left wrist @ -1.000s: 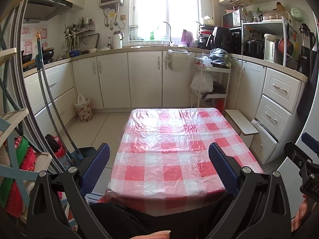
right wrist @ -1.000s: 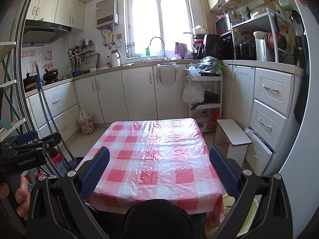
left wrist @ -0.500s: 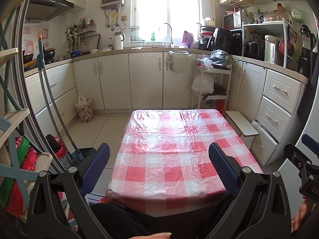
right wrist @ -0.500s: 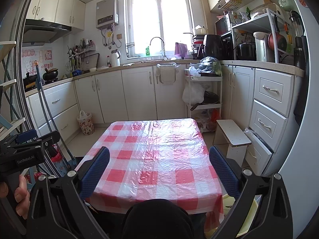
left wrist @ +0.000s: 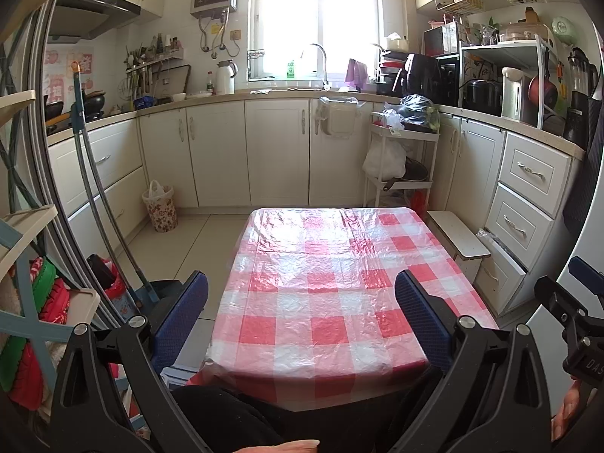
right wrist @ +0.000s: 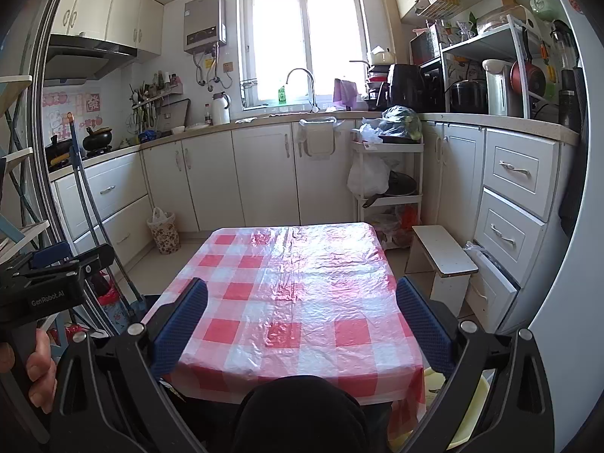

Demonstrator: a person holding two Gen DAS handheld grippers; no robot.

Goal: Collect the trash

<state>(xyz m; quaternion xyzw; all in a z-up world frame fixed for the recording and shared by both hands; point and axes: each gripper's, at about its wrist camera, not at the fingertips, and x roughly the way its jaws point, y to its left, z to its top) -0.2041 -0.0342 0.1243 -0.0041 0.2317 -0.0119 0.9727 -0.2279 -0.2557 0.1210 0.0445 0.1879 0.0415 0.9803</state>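
Both sets of blue-padded fingers are spread wide with nothing between them. Left gripper (left wrist: 301, 298) hangs over the near end of the table (left wrist: 321, 294), pads (left wrist: 181, 319) splayed out either side of the red-and-white checked plastic cloth. Right gripper (right wrist: 302, 304) is doing the same thing from a spot a bit further right, pads (right wrist: 422, 324) wide apart and holding nothing.

Honestly can't spot any loose trash on the tabletop; the cloth is just crinkly and shiny. What does look trash-related: a small floral bin (left wrist: 160, 209) with a white bag liner on the floor by the far-left cabinets, and a white hanging bin (left wrist: 338, 120) hooked onto a cabinet door under the sink (left wrist: 302, 88). A white rolling cart (left wrist: 406, 162) at the far right has dark and white plastic bags piled on top and another white bag hanging off it.

A low white stool (right wrist: 441, 251) sits just beside the table's right edge. Mop handles (left wrist: 98, 188) lean against the left-hand drawers. In the right wrist view the person's hand (right wrist: 36, 368) wraps the other gripper's handle at the left edge, and something pale yellow (right wrist: 468, 411) peeks out near the bottom right, can't tell what.
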